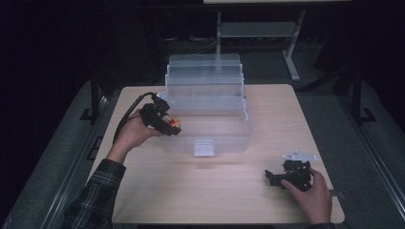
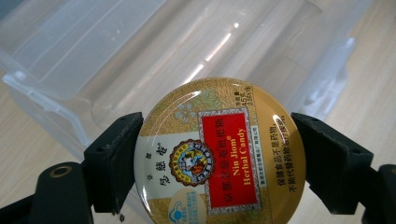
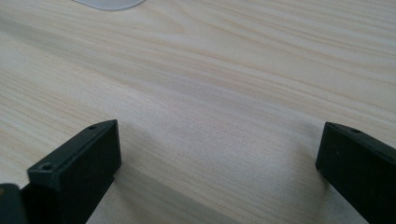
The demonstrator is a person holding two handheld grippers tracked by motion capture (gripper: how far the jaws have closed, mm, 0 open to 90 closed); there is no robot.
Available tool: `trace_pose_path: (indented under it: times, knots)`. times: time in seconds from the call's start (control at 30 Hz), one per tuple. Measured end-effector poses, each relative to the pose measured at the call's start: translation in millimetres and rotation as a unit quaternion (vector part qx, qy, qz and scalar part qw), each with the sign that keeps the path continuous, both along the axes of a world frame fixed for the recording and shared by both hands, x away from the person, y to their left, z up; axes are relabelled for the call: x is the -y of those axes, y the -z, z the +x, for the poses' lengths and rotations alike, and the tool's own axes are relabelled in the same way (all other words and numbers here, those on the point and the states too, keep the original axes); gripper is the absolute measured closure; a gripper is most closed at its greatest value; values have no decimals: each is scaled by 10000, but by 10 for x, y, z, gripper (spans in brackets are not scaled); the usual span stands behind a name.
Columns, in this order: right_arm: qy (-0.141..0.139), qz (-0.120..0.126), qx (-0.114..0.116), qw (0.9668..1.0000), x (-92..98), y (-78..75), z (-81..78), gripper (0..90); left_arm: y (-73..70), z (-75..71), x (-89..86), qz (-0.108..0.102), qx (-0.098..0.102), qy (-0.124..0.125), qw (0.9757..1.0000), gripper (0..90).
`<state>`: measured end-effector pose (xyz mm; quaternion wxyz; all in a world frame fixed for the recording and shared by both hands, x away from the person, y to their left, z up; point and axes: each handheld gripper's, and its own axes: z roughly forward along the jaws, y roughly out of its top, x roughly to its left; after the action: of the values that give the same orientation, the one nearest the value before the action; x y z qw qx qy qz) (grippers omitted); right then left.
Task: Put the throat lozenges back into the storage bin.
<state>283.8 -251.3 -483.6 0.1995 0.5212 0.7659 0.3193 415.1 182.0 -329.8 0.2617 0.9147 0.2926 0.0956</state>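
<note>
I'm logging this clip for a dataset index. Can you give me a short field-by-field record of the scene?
setting: wooden table, dark room
container: clear plastic box, open, tiers stepped back
held item: round gold candy tin, red label reading Nin Jiom Herbal Candy
left gripper: shut on the tin's edges, at the box's left front corner
right gripper: open, nothing between the jaws, low over bare table near the right front
person: plaid sleeve on the left arm
</note>
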Motion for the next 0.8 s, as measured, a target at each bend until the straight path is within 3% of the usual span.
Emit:
trace_pose_path:
  times: [0.47,0.8]
  knots:
    - [0,2,-2,10000,0,0,0,0,117,182,-2,124,-34,-150,9998,195]
    - [0,0,-2,10000,0,0,0,0,155,208,-6,97,-43,-136,9999,194]
